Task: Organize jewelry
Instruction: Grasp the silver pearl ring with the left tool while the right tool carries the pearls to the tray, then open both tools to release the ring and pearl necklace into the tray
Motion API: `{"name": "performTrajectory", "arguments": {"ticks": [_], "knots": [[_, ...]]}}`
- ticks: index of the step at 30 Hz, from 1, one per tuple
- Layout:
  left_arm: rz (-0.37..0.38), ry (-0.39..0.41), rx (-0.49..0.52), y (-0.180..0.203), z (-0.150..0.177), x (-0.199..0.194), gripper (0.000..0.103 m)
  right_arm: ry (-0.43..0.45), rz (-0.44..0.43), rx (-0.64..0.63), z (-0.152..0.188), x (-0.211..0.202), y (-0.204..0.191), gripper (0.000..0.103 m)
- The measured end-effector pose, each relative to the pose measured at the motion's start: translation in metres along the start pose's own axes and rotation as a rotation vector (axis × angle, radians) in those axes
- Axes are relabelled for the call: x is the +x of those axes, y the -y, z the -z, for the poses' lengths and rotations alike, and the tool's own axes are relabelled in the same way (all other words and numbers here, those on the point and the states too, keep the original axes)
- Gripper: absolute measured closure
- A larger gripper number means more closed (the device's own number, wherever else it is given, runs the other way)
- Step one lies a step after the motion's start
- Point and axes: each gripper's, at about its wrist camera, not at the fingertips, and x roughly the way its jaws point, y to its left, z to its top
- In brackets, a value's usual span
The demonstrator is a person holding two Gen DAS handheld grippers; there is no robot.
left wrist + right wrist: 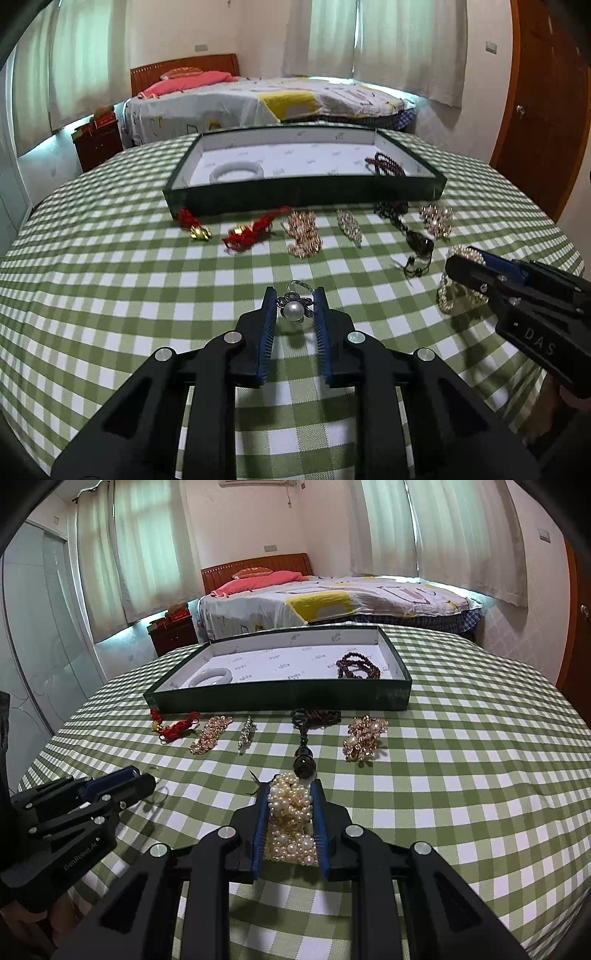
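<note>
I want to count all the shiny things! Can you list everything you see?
tray: 1, dark green, white inside, far side of table
bangle: 1, white, in tray, left
bead strand: 1, dark red, in tray, right
red knotted charms: 2, before tray, left
gold pieces: 2, before tray
crystal clip: 1, silver, middle
dark bead necklace: 1, before tray
pearl ring: 1, between left jaws
pearl bracelet: 1, cream, between right jaws
tablecloth: 1, green-white check
left gripper: 1, black
right gripper: 1, black
</note>
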Motion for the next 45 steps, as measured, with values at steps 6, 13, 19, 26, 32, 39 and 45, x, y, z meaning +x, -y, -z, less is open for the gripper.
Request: {"name": "performTrajectory", "arguments": {"ticks": [6, 13, 19, 26, 32, 39, 45], "knots": [[-0.015, 0.052, -0.009, -0.003, -0.021, -0.011, 0.083, 0.036, -0.013, -0.017, -0.014, -0.009, -0.007, 0.08], [-0.012, 0.131, -0.021, -0.005, -0.066, -0.013, 0.083, 0.125, -0.023, -0.037, -0.057, -0.015, -0.012, 0.08], [-0.022, 0.215, -0.027, -0.004, -0.116, -0.005, 0.083, 0.2, -0.019, -0.061, -0.101, -0.006, -0.014, 0.08], [-0.037, 0.196, -0.049, -0.009, -0.147, 0.037, 0.083, 0.206, -0.01, -0.067, -0.135, 0.034, -0.005, 0.08], [-0.042, 0.115, -0.05, -0.008, -0.157, 0.094, 0.083, 0.139, -0.006, -0.055, -0.141, 0.077, 0.008, 0.08], [-0.045, 0.0, -0.077, -0.015, -0.151, 0.139, 0.083, 0.031, -0.015, -0.035, -0.138, 0.117, 0.02, 0.08], [-0.046, -0.063, -0.078, -0.018, -0.145, 0.157, 0.083, -0.035, -0.018, -0.045, -0.134, 0.135, 0.019, 0.08]]}}
